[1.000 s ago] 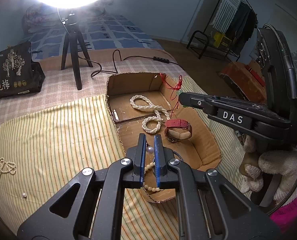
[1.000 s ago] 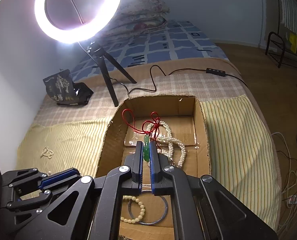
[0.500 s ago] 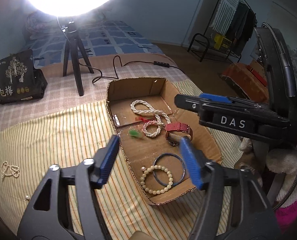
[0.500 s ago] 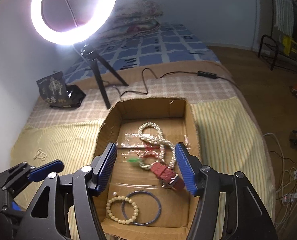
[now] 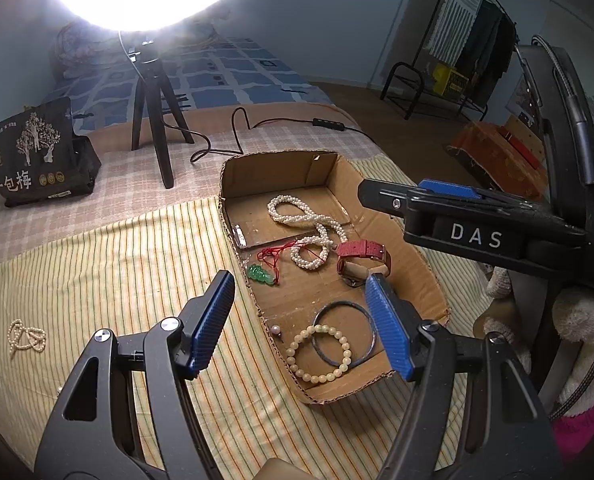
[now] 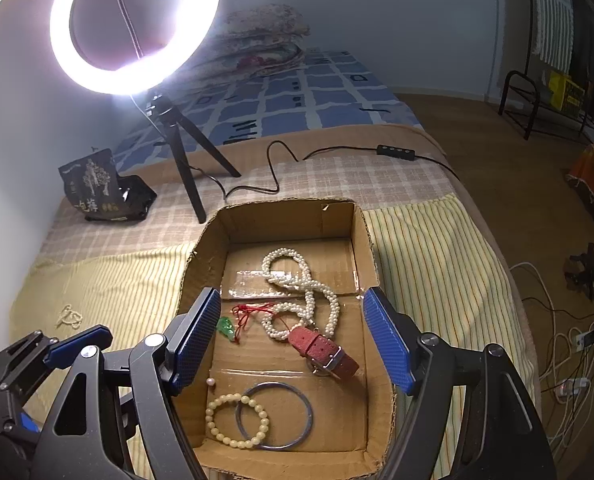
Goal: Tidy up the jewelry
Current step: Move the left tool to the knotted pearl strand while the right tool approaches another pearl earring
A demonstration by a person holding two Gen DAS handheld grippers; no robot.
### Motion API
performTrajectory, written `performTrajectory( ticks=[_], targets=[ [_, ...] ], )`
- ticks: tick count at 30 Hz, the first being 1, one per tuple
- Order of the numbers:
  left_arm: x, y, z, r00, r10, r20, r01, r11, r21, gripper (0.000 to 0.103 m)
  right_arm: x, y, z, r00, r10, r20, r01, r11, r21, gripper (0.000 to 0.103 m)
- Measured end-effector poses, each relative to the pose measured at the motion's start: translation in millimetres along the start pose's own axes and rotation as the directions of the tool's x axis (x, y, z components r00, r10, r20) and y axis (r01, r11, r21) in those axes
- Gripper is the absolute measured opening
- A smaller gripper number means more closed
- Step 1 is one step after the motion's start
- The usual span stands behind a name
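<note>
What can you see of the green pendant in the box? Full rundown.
The green pendant is a small, glossy, translucent carved piece that looks like jade or glass; the shape is too small to make out. It lies flat on the floor of the cardboard box, near the left wall, and is partly hidden by a finger in the right wrist view. A thin red cord is tied to it and lies tangled, reaching the pearl necklace. No gripper touches it.

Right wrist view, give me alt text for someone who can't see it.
The open right gripper hangs over a shallow cardboard box holding a white pearl necklace, red leather watch strap, green jade pendant on red cord, cream bead bracelet and dark blue bangle.
</note>
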State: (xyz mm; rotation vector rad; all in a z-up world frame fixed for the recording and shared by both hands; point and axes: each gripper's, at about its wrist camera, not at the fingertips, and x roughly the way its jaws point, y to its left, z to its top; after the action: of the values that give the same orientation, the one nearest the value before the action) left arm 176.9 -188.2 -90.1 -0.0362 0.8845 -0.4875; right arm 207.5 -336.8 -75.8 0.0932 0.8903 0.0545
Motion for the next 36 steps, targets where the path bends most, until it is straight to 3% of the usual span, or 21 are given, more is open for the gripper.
performTrajectory(
  ticks=[24,31,36],
  targets=[
    [-45,31,-19,0.995,0.099,0.008,-0.099,0.991,0.085,0.07,-23,21,-3,0.998,-0.001,0.055,0.001,1.0,-0.005,0.074],
    [-62,59,-26,0.99,0.137,0.009,-0.138,0.988,0.064,0.07,-27,35,-6,0.998,0.012,0.066,-0.01,1.0,-0.023,0.074],
    [-80,97,-33,0.984,0.179,0.022,-0.179,0.984,-0.005,0.07,-29,50,-9,0.997,0.018,0.072,-0.014,0.999,-0.049,0.074]
  ],
)
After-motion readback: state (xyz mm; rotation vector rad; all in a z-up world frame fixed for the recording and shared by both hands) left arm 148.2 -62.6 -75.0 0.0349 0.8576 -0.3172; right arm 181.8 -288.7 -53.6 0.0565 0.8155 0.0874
